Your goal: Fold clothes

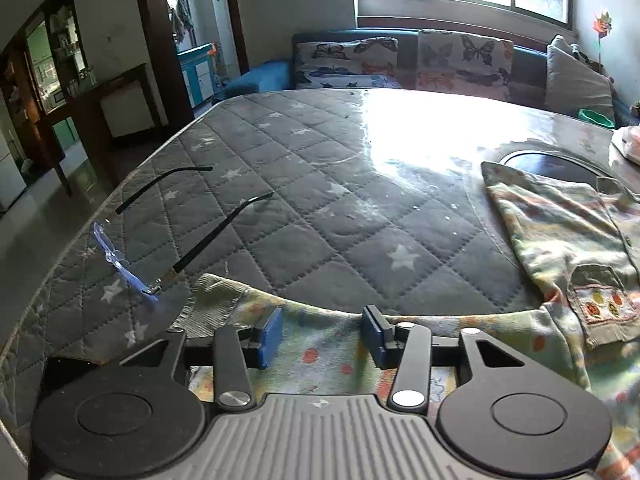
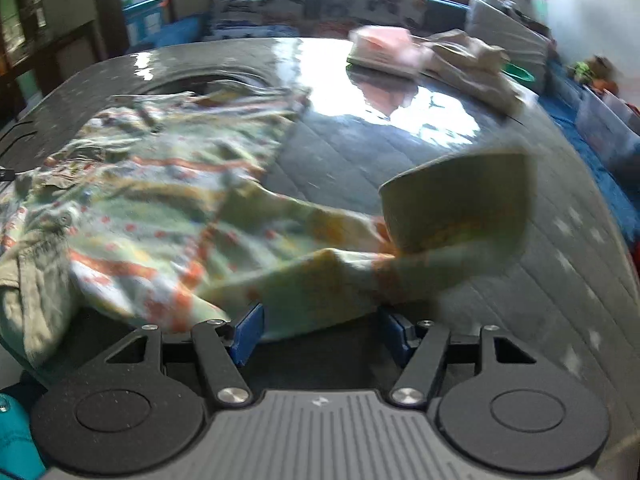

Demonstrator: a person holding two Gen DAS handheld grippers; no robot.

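A child's patterned garment (image 1: 560,232), pale green with orange dots and a pocket (image 1: 604,304), lies on the quilted grey table cover (image 1: 320,200). Its sleeve runs along the near edge to a ribbed cuff (image 1: 212,304). My left gripper (image 1: 320,336) stands open over that sleeve, with cloth between the blue pads (image 1: 268,338) but not pinched. The right wrist view is blurred. There the garment (image 2: 152,184) spreads to the left and its other sleeve ends in a cuff (image 2: 456,204). My right gripper (image 2: 320,332) is open, and the sleeve's edge reaches between its pads.
A pair of glasses (image 1: 132,264) lies unfolded near the table's left edge. A pink folded stack (image 2: 380,46) and beige cloth (image 2: 472,64) sit at the far side. A dark round inset (image 1: 548,164) lies by the garment. A sofa with butterfly cushions (image 1: 464,56) stands behind.
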